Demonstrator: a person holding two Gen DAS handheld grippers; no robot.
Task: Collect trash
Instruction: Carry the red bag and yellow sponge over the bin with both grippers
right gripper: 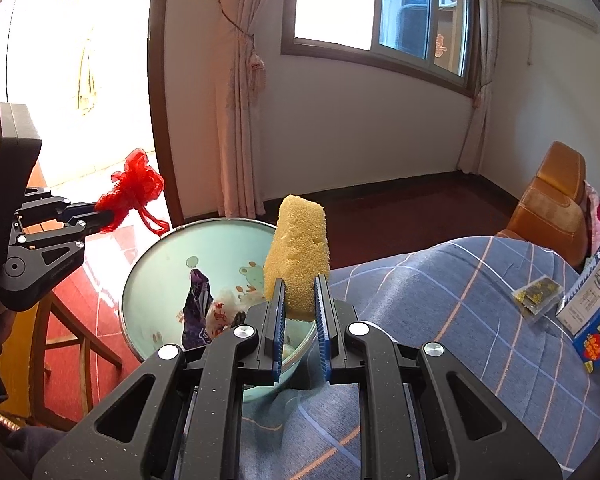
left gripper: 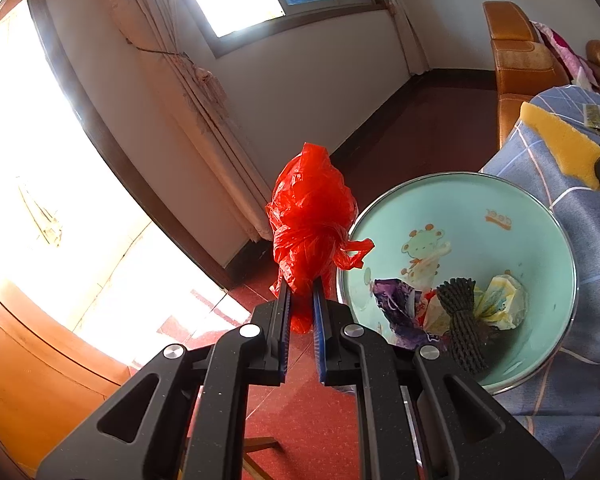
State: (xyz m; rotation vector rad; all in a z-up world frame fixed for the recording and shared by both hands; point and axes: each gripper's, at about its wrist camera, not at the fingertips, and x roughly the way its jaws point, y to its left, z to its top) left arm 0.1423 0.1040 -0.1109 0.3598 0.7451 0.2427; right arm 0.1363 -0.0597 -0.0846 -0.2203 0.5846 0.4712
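My left gripper [left gripper: 300,284] is shut on a knotted red plastic bag [left gripper: 312,220], held in the air just left of the mint-green bin's rim [left gripper: 452,178]. From the right wrist view the same left gripper [right gripper: 96,214] and red plastic bag [right gripper: 134,188] hang left of the bin [right gripper: 152,264]. My right gripper [right gripper: 300,282] is shut on a yellow sponge [right gripper: 298,248], upright over the bin's right edge. The sponge [left gripper: 560,140] also shows at the right of the left wrist view. Inside the bin lie a purple wrapper [left gripper: 396,304], a black mesh bundle [left gripper: 462,316] and crumpled paper [left gripper: 500,300].
A blue checked cloth [right gripper: 460,300] covers the surface right of the bin, carrying a small gold-speckled packet [right gripper: 536,294] and a blue-and-white carton [right gripper: 592,320]. An orange leather chair [right gripper: 556,200] stands behind. A wooden chair frame [right gripper: 60,340] sits on the red tiled floor at left.
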